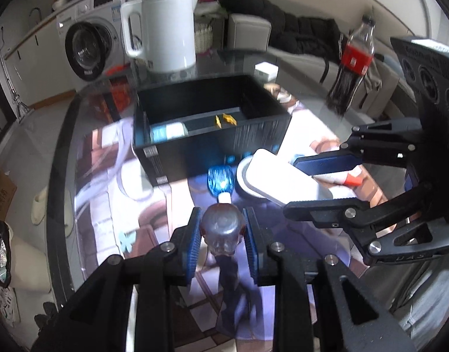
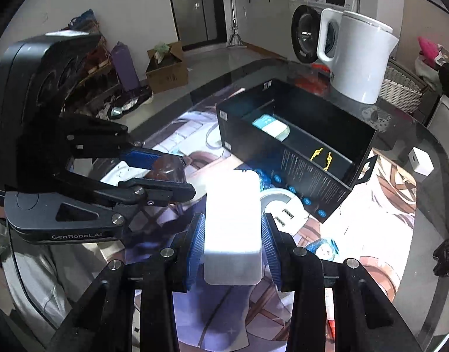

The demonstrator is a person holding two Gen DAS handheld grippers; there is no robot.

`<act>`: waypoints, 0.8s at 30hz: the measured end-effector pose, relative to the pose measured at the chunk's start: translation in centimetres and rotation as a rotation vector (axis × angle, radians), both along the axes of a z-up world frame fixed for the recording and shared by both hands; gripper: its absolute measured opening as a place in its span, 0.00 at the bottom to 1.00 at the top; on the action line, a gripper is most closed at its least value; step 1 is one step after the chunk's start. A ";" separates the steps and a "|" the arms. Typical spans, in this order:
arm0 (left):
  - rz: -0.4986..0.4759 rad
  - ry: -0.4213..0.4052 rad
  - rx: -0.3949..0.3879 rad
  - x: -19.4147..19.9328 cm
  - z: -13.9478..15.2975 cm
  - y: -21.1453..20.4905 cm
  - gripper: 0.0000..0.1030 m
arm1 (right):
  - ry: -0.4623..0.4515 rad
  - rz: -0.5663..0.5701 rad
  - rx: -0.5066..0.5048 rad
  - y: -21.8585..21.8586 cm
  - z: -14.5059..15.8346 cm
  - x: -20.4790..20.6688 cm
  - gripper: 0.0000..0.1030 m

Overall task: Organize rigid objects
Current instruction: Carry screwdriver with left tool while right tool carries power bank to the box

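My left gripper (image 1: pixel 223 245) is shut on a clear purplish skull-shaped bottle (image 1: pixel 223 228) held above the glass table; it shows from the side in the right wrist view (image 2: pixel 165 171). My right gripper (image 2: pixel 233 246) is shut on a white rectangular block (image 2: pixel 231 228), which also shows in the left wrist view (image 1: pixel 286 180). An open black box (image 1: pixel 206 129) stands beyond both grippers and holds a white-and-teal item (image 2: pixel 271 127) and small yellow pieces (image 1: pixel 224 119). A blue faceted bottle (image 1: pixel 220 180) lies in front of the box.
A white kettle (image 1: pixel 162 30) stands behind the box. A cola bottle (image 1: pixel 352 67) stands at the right. A round white device (image 2: pixel 278 202) lies beside the box, and a small white cube (image 2: pixel 420 161) lies further right. The table edge curves on the left.
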State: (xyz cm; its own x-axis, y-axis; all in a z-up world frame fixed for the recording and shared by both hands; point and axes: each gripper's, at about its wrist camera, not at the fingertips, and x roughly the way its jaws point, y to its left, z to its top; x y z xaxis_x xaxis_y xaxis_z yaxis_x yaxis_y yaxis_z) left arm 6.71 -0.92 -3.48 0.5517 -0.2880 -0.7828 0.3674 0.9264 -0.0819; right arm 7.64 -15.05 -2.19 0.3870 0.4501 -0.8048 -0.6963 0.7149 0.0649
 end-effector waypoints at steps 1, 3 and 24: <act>0.005 -0.027 -0.017 -0.3 0.5 0.3 0.25 | -0.024 -0.013 0.023 -0.1 0.5 -0.1 0.37; 0.018 -0.101 -0.041 -0.7 1.9 0.7 0.25 | -0.075 -0.028 0.081 -0.7 1.7 -0.6 0.37; 0.133 -0.622 -0.103 -5.9 8.6 1.8 0.25 | -0.607 -0.213 0.385 -2.8 9.2 -7.9 0.37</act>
State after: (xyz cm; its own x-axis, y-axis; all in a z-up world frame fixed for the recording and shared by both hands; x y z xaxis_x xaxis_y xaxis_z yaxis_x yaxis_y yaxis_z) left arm 0.81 0.86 5.08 0.9298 -0.2427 -0.2767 0.2578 0.9660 0.0188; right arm -0.27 -17.81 6.96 0.8229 0.5227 -0.2229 -0.5388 0.8424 -0.0137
